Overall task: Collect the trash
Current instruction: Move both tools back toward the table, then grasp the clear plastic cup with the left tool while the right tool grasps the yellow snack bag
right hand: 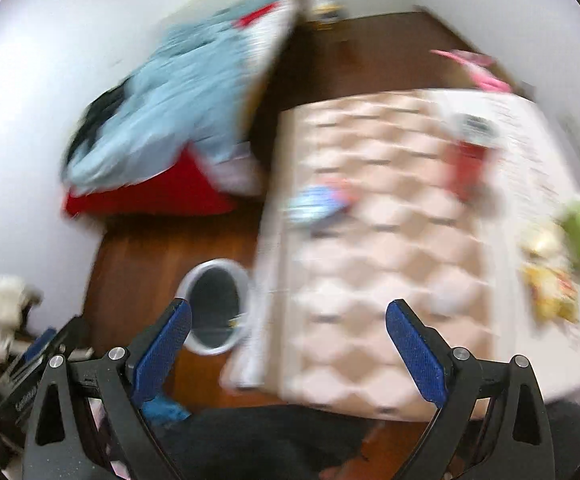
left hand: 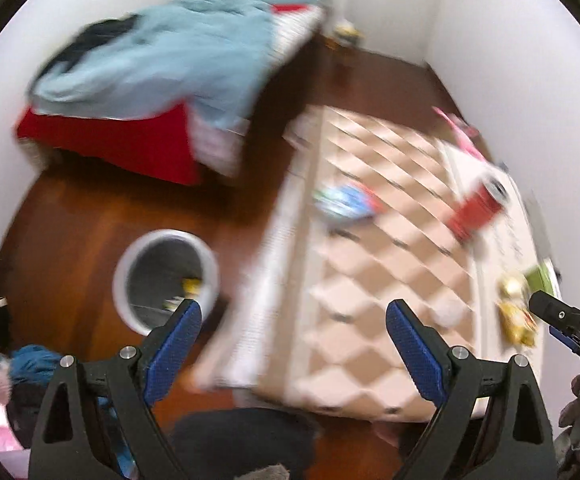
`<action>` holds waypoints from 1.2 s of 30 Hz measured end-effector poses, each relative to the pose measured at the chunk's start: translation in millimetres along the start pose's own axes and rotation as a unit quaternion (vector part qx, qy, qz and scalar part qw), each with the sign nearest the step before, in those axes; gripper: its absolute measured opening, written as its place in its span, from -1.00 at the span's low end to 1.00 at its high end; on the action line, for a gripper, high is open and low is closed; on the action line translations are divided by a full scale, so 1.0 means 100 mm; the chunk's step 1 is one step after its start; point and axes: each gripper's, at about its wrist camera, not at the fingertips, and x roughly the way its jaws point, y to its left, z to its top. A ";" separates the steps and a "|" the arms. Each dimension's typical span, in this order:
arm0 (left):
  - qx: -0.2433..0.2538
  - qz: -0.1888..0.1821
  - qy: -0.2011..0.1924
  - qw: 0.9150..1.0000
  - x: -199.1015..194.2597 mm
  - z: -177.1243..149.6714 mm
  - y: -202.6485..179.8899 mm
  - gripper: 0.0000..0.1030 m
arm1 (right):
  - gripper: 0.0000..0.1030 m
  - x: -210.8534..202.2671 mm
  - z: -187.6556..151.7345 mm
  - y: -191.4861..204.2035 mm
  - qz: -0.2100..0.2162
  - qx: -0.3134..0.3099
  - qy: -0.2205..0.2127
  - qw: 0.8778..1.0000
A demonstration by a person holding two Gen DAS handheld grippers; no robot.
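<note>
Two grippers hang high over a low table (left hand: 390, 248) with a checked cloth, and both pictures are blurry. The left gripper (left hand: 293, 322) has its jaws spread wide apart, with nothing between them and nothing touching them. The right gripper (right hand: 288, 322) is spread just as wide and is empty too. I think they are held up high and open like this so the person can look over the mess and pick what to grab first. Trash is scattered on the cloth: a red can (left hand: 476, 210) lying on its side near the far edge, a blue and white wrapper (left hand: 346, 200) near the middle, a small white ball of paper (left hand: 446, 312) close to the near side, and a yellow snack bag (left hand: 518, 316) by the right edge, next to something green I cannot make out. A round bin (left hand: 166, 280) with a white rim stands on the brown floor (left hand: 70, 220) just beside the table. Some small yellow bits already lie inside the bin, so it looks like the place for the trash. It sits close to the table, probably so each piece is a short trip. A bed with a light blue blanket (left hand: 170, 56) is further back by the wall.
</note>
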 end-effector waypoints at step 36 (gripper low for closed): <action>0.146 -0.005 0.069 0.987 1.03 -0.32 -1.80 -0.24 | -0.02 0.85 0.10 -2.30 -0.127 0.071 0.069 0.987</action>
